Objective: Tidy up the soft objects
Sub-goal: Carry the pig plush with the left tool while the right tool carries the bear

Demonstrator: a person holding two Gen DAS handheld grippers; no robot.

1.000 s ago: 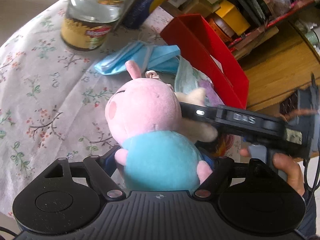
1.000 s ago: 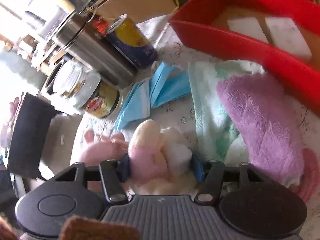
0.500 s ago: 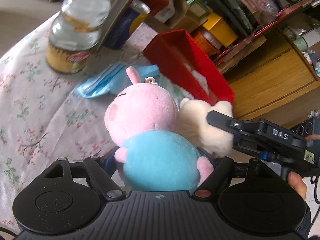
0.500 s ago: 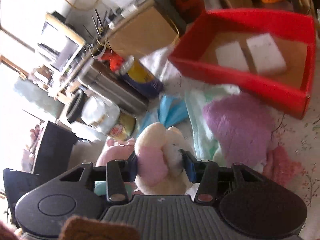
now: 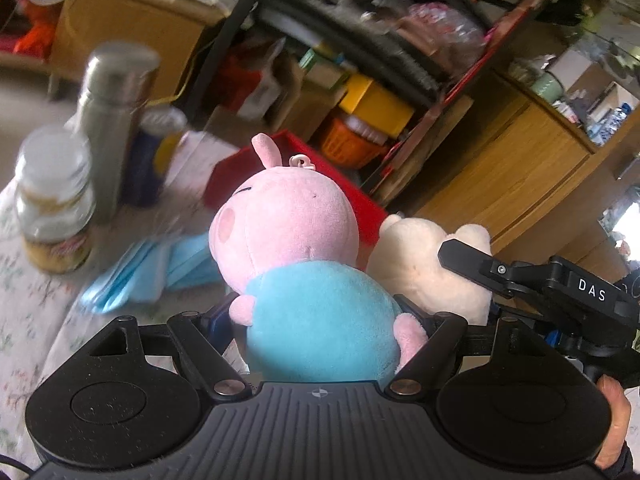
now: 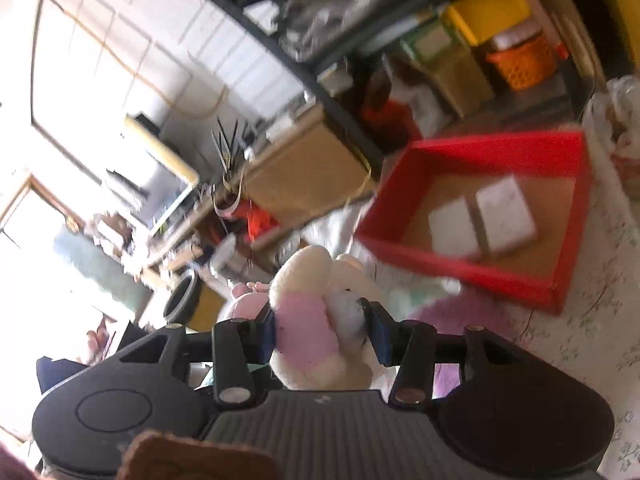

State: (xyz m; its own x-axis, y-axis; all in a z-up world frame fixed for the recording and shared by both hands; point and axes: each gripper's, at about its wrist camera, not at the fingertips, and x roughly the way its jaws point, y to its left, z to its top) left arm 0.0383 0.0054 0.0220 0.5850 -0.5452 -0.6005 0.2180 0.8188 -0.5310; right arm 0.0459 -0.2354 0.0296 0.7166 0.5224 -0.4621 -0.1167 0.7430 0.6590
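- Pink-headed pig plush [image 5: 288,232] in a turquoise shirt sits pinched at its body between the 2 fingers of the left gripper [image 5: 320,320], held up above the table, its snout turned to the left of the view
- Cream rabbit plush [image 6: 320,320] with a pale pink patch is squeezed between the blue pads of the right gripper [image 6: 322,332]; in the left wrist view the same cream toy [image 5: 432,264] shows just beside the pig, touching its right side, with one black finger [image 5: 476,264] of the right gripper across it
- Red tray [image 6: 568,216] lies on the floral tablecloth [image 6: 600,320] ahead of the right gripper, holding 2 white blocks [image 6: 480,220] side by side on its brown floor
- Purple towel [image 6: 460,316] lies near the tray's closest wall, partly hidden by the gripper
- Blue face masks [image 5: 132,276] lie on the cloth left of the pig, near a glass jar [image 5: 52,208], a steel flask [image 5: 112,120] and a blurred blue and yellow can [image 5: 148,160]
- The person's right hand [image 5: 612,420] shows at the lower right edge of the left wrist view
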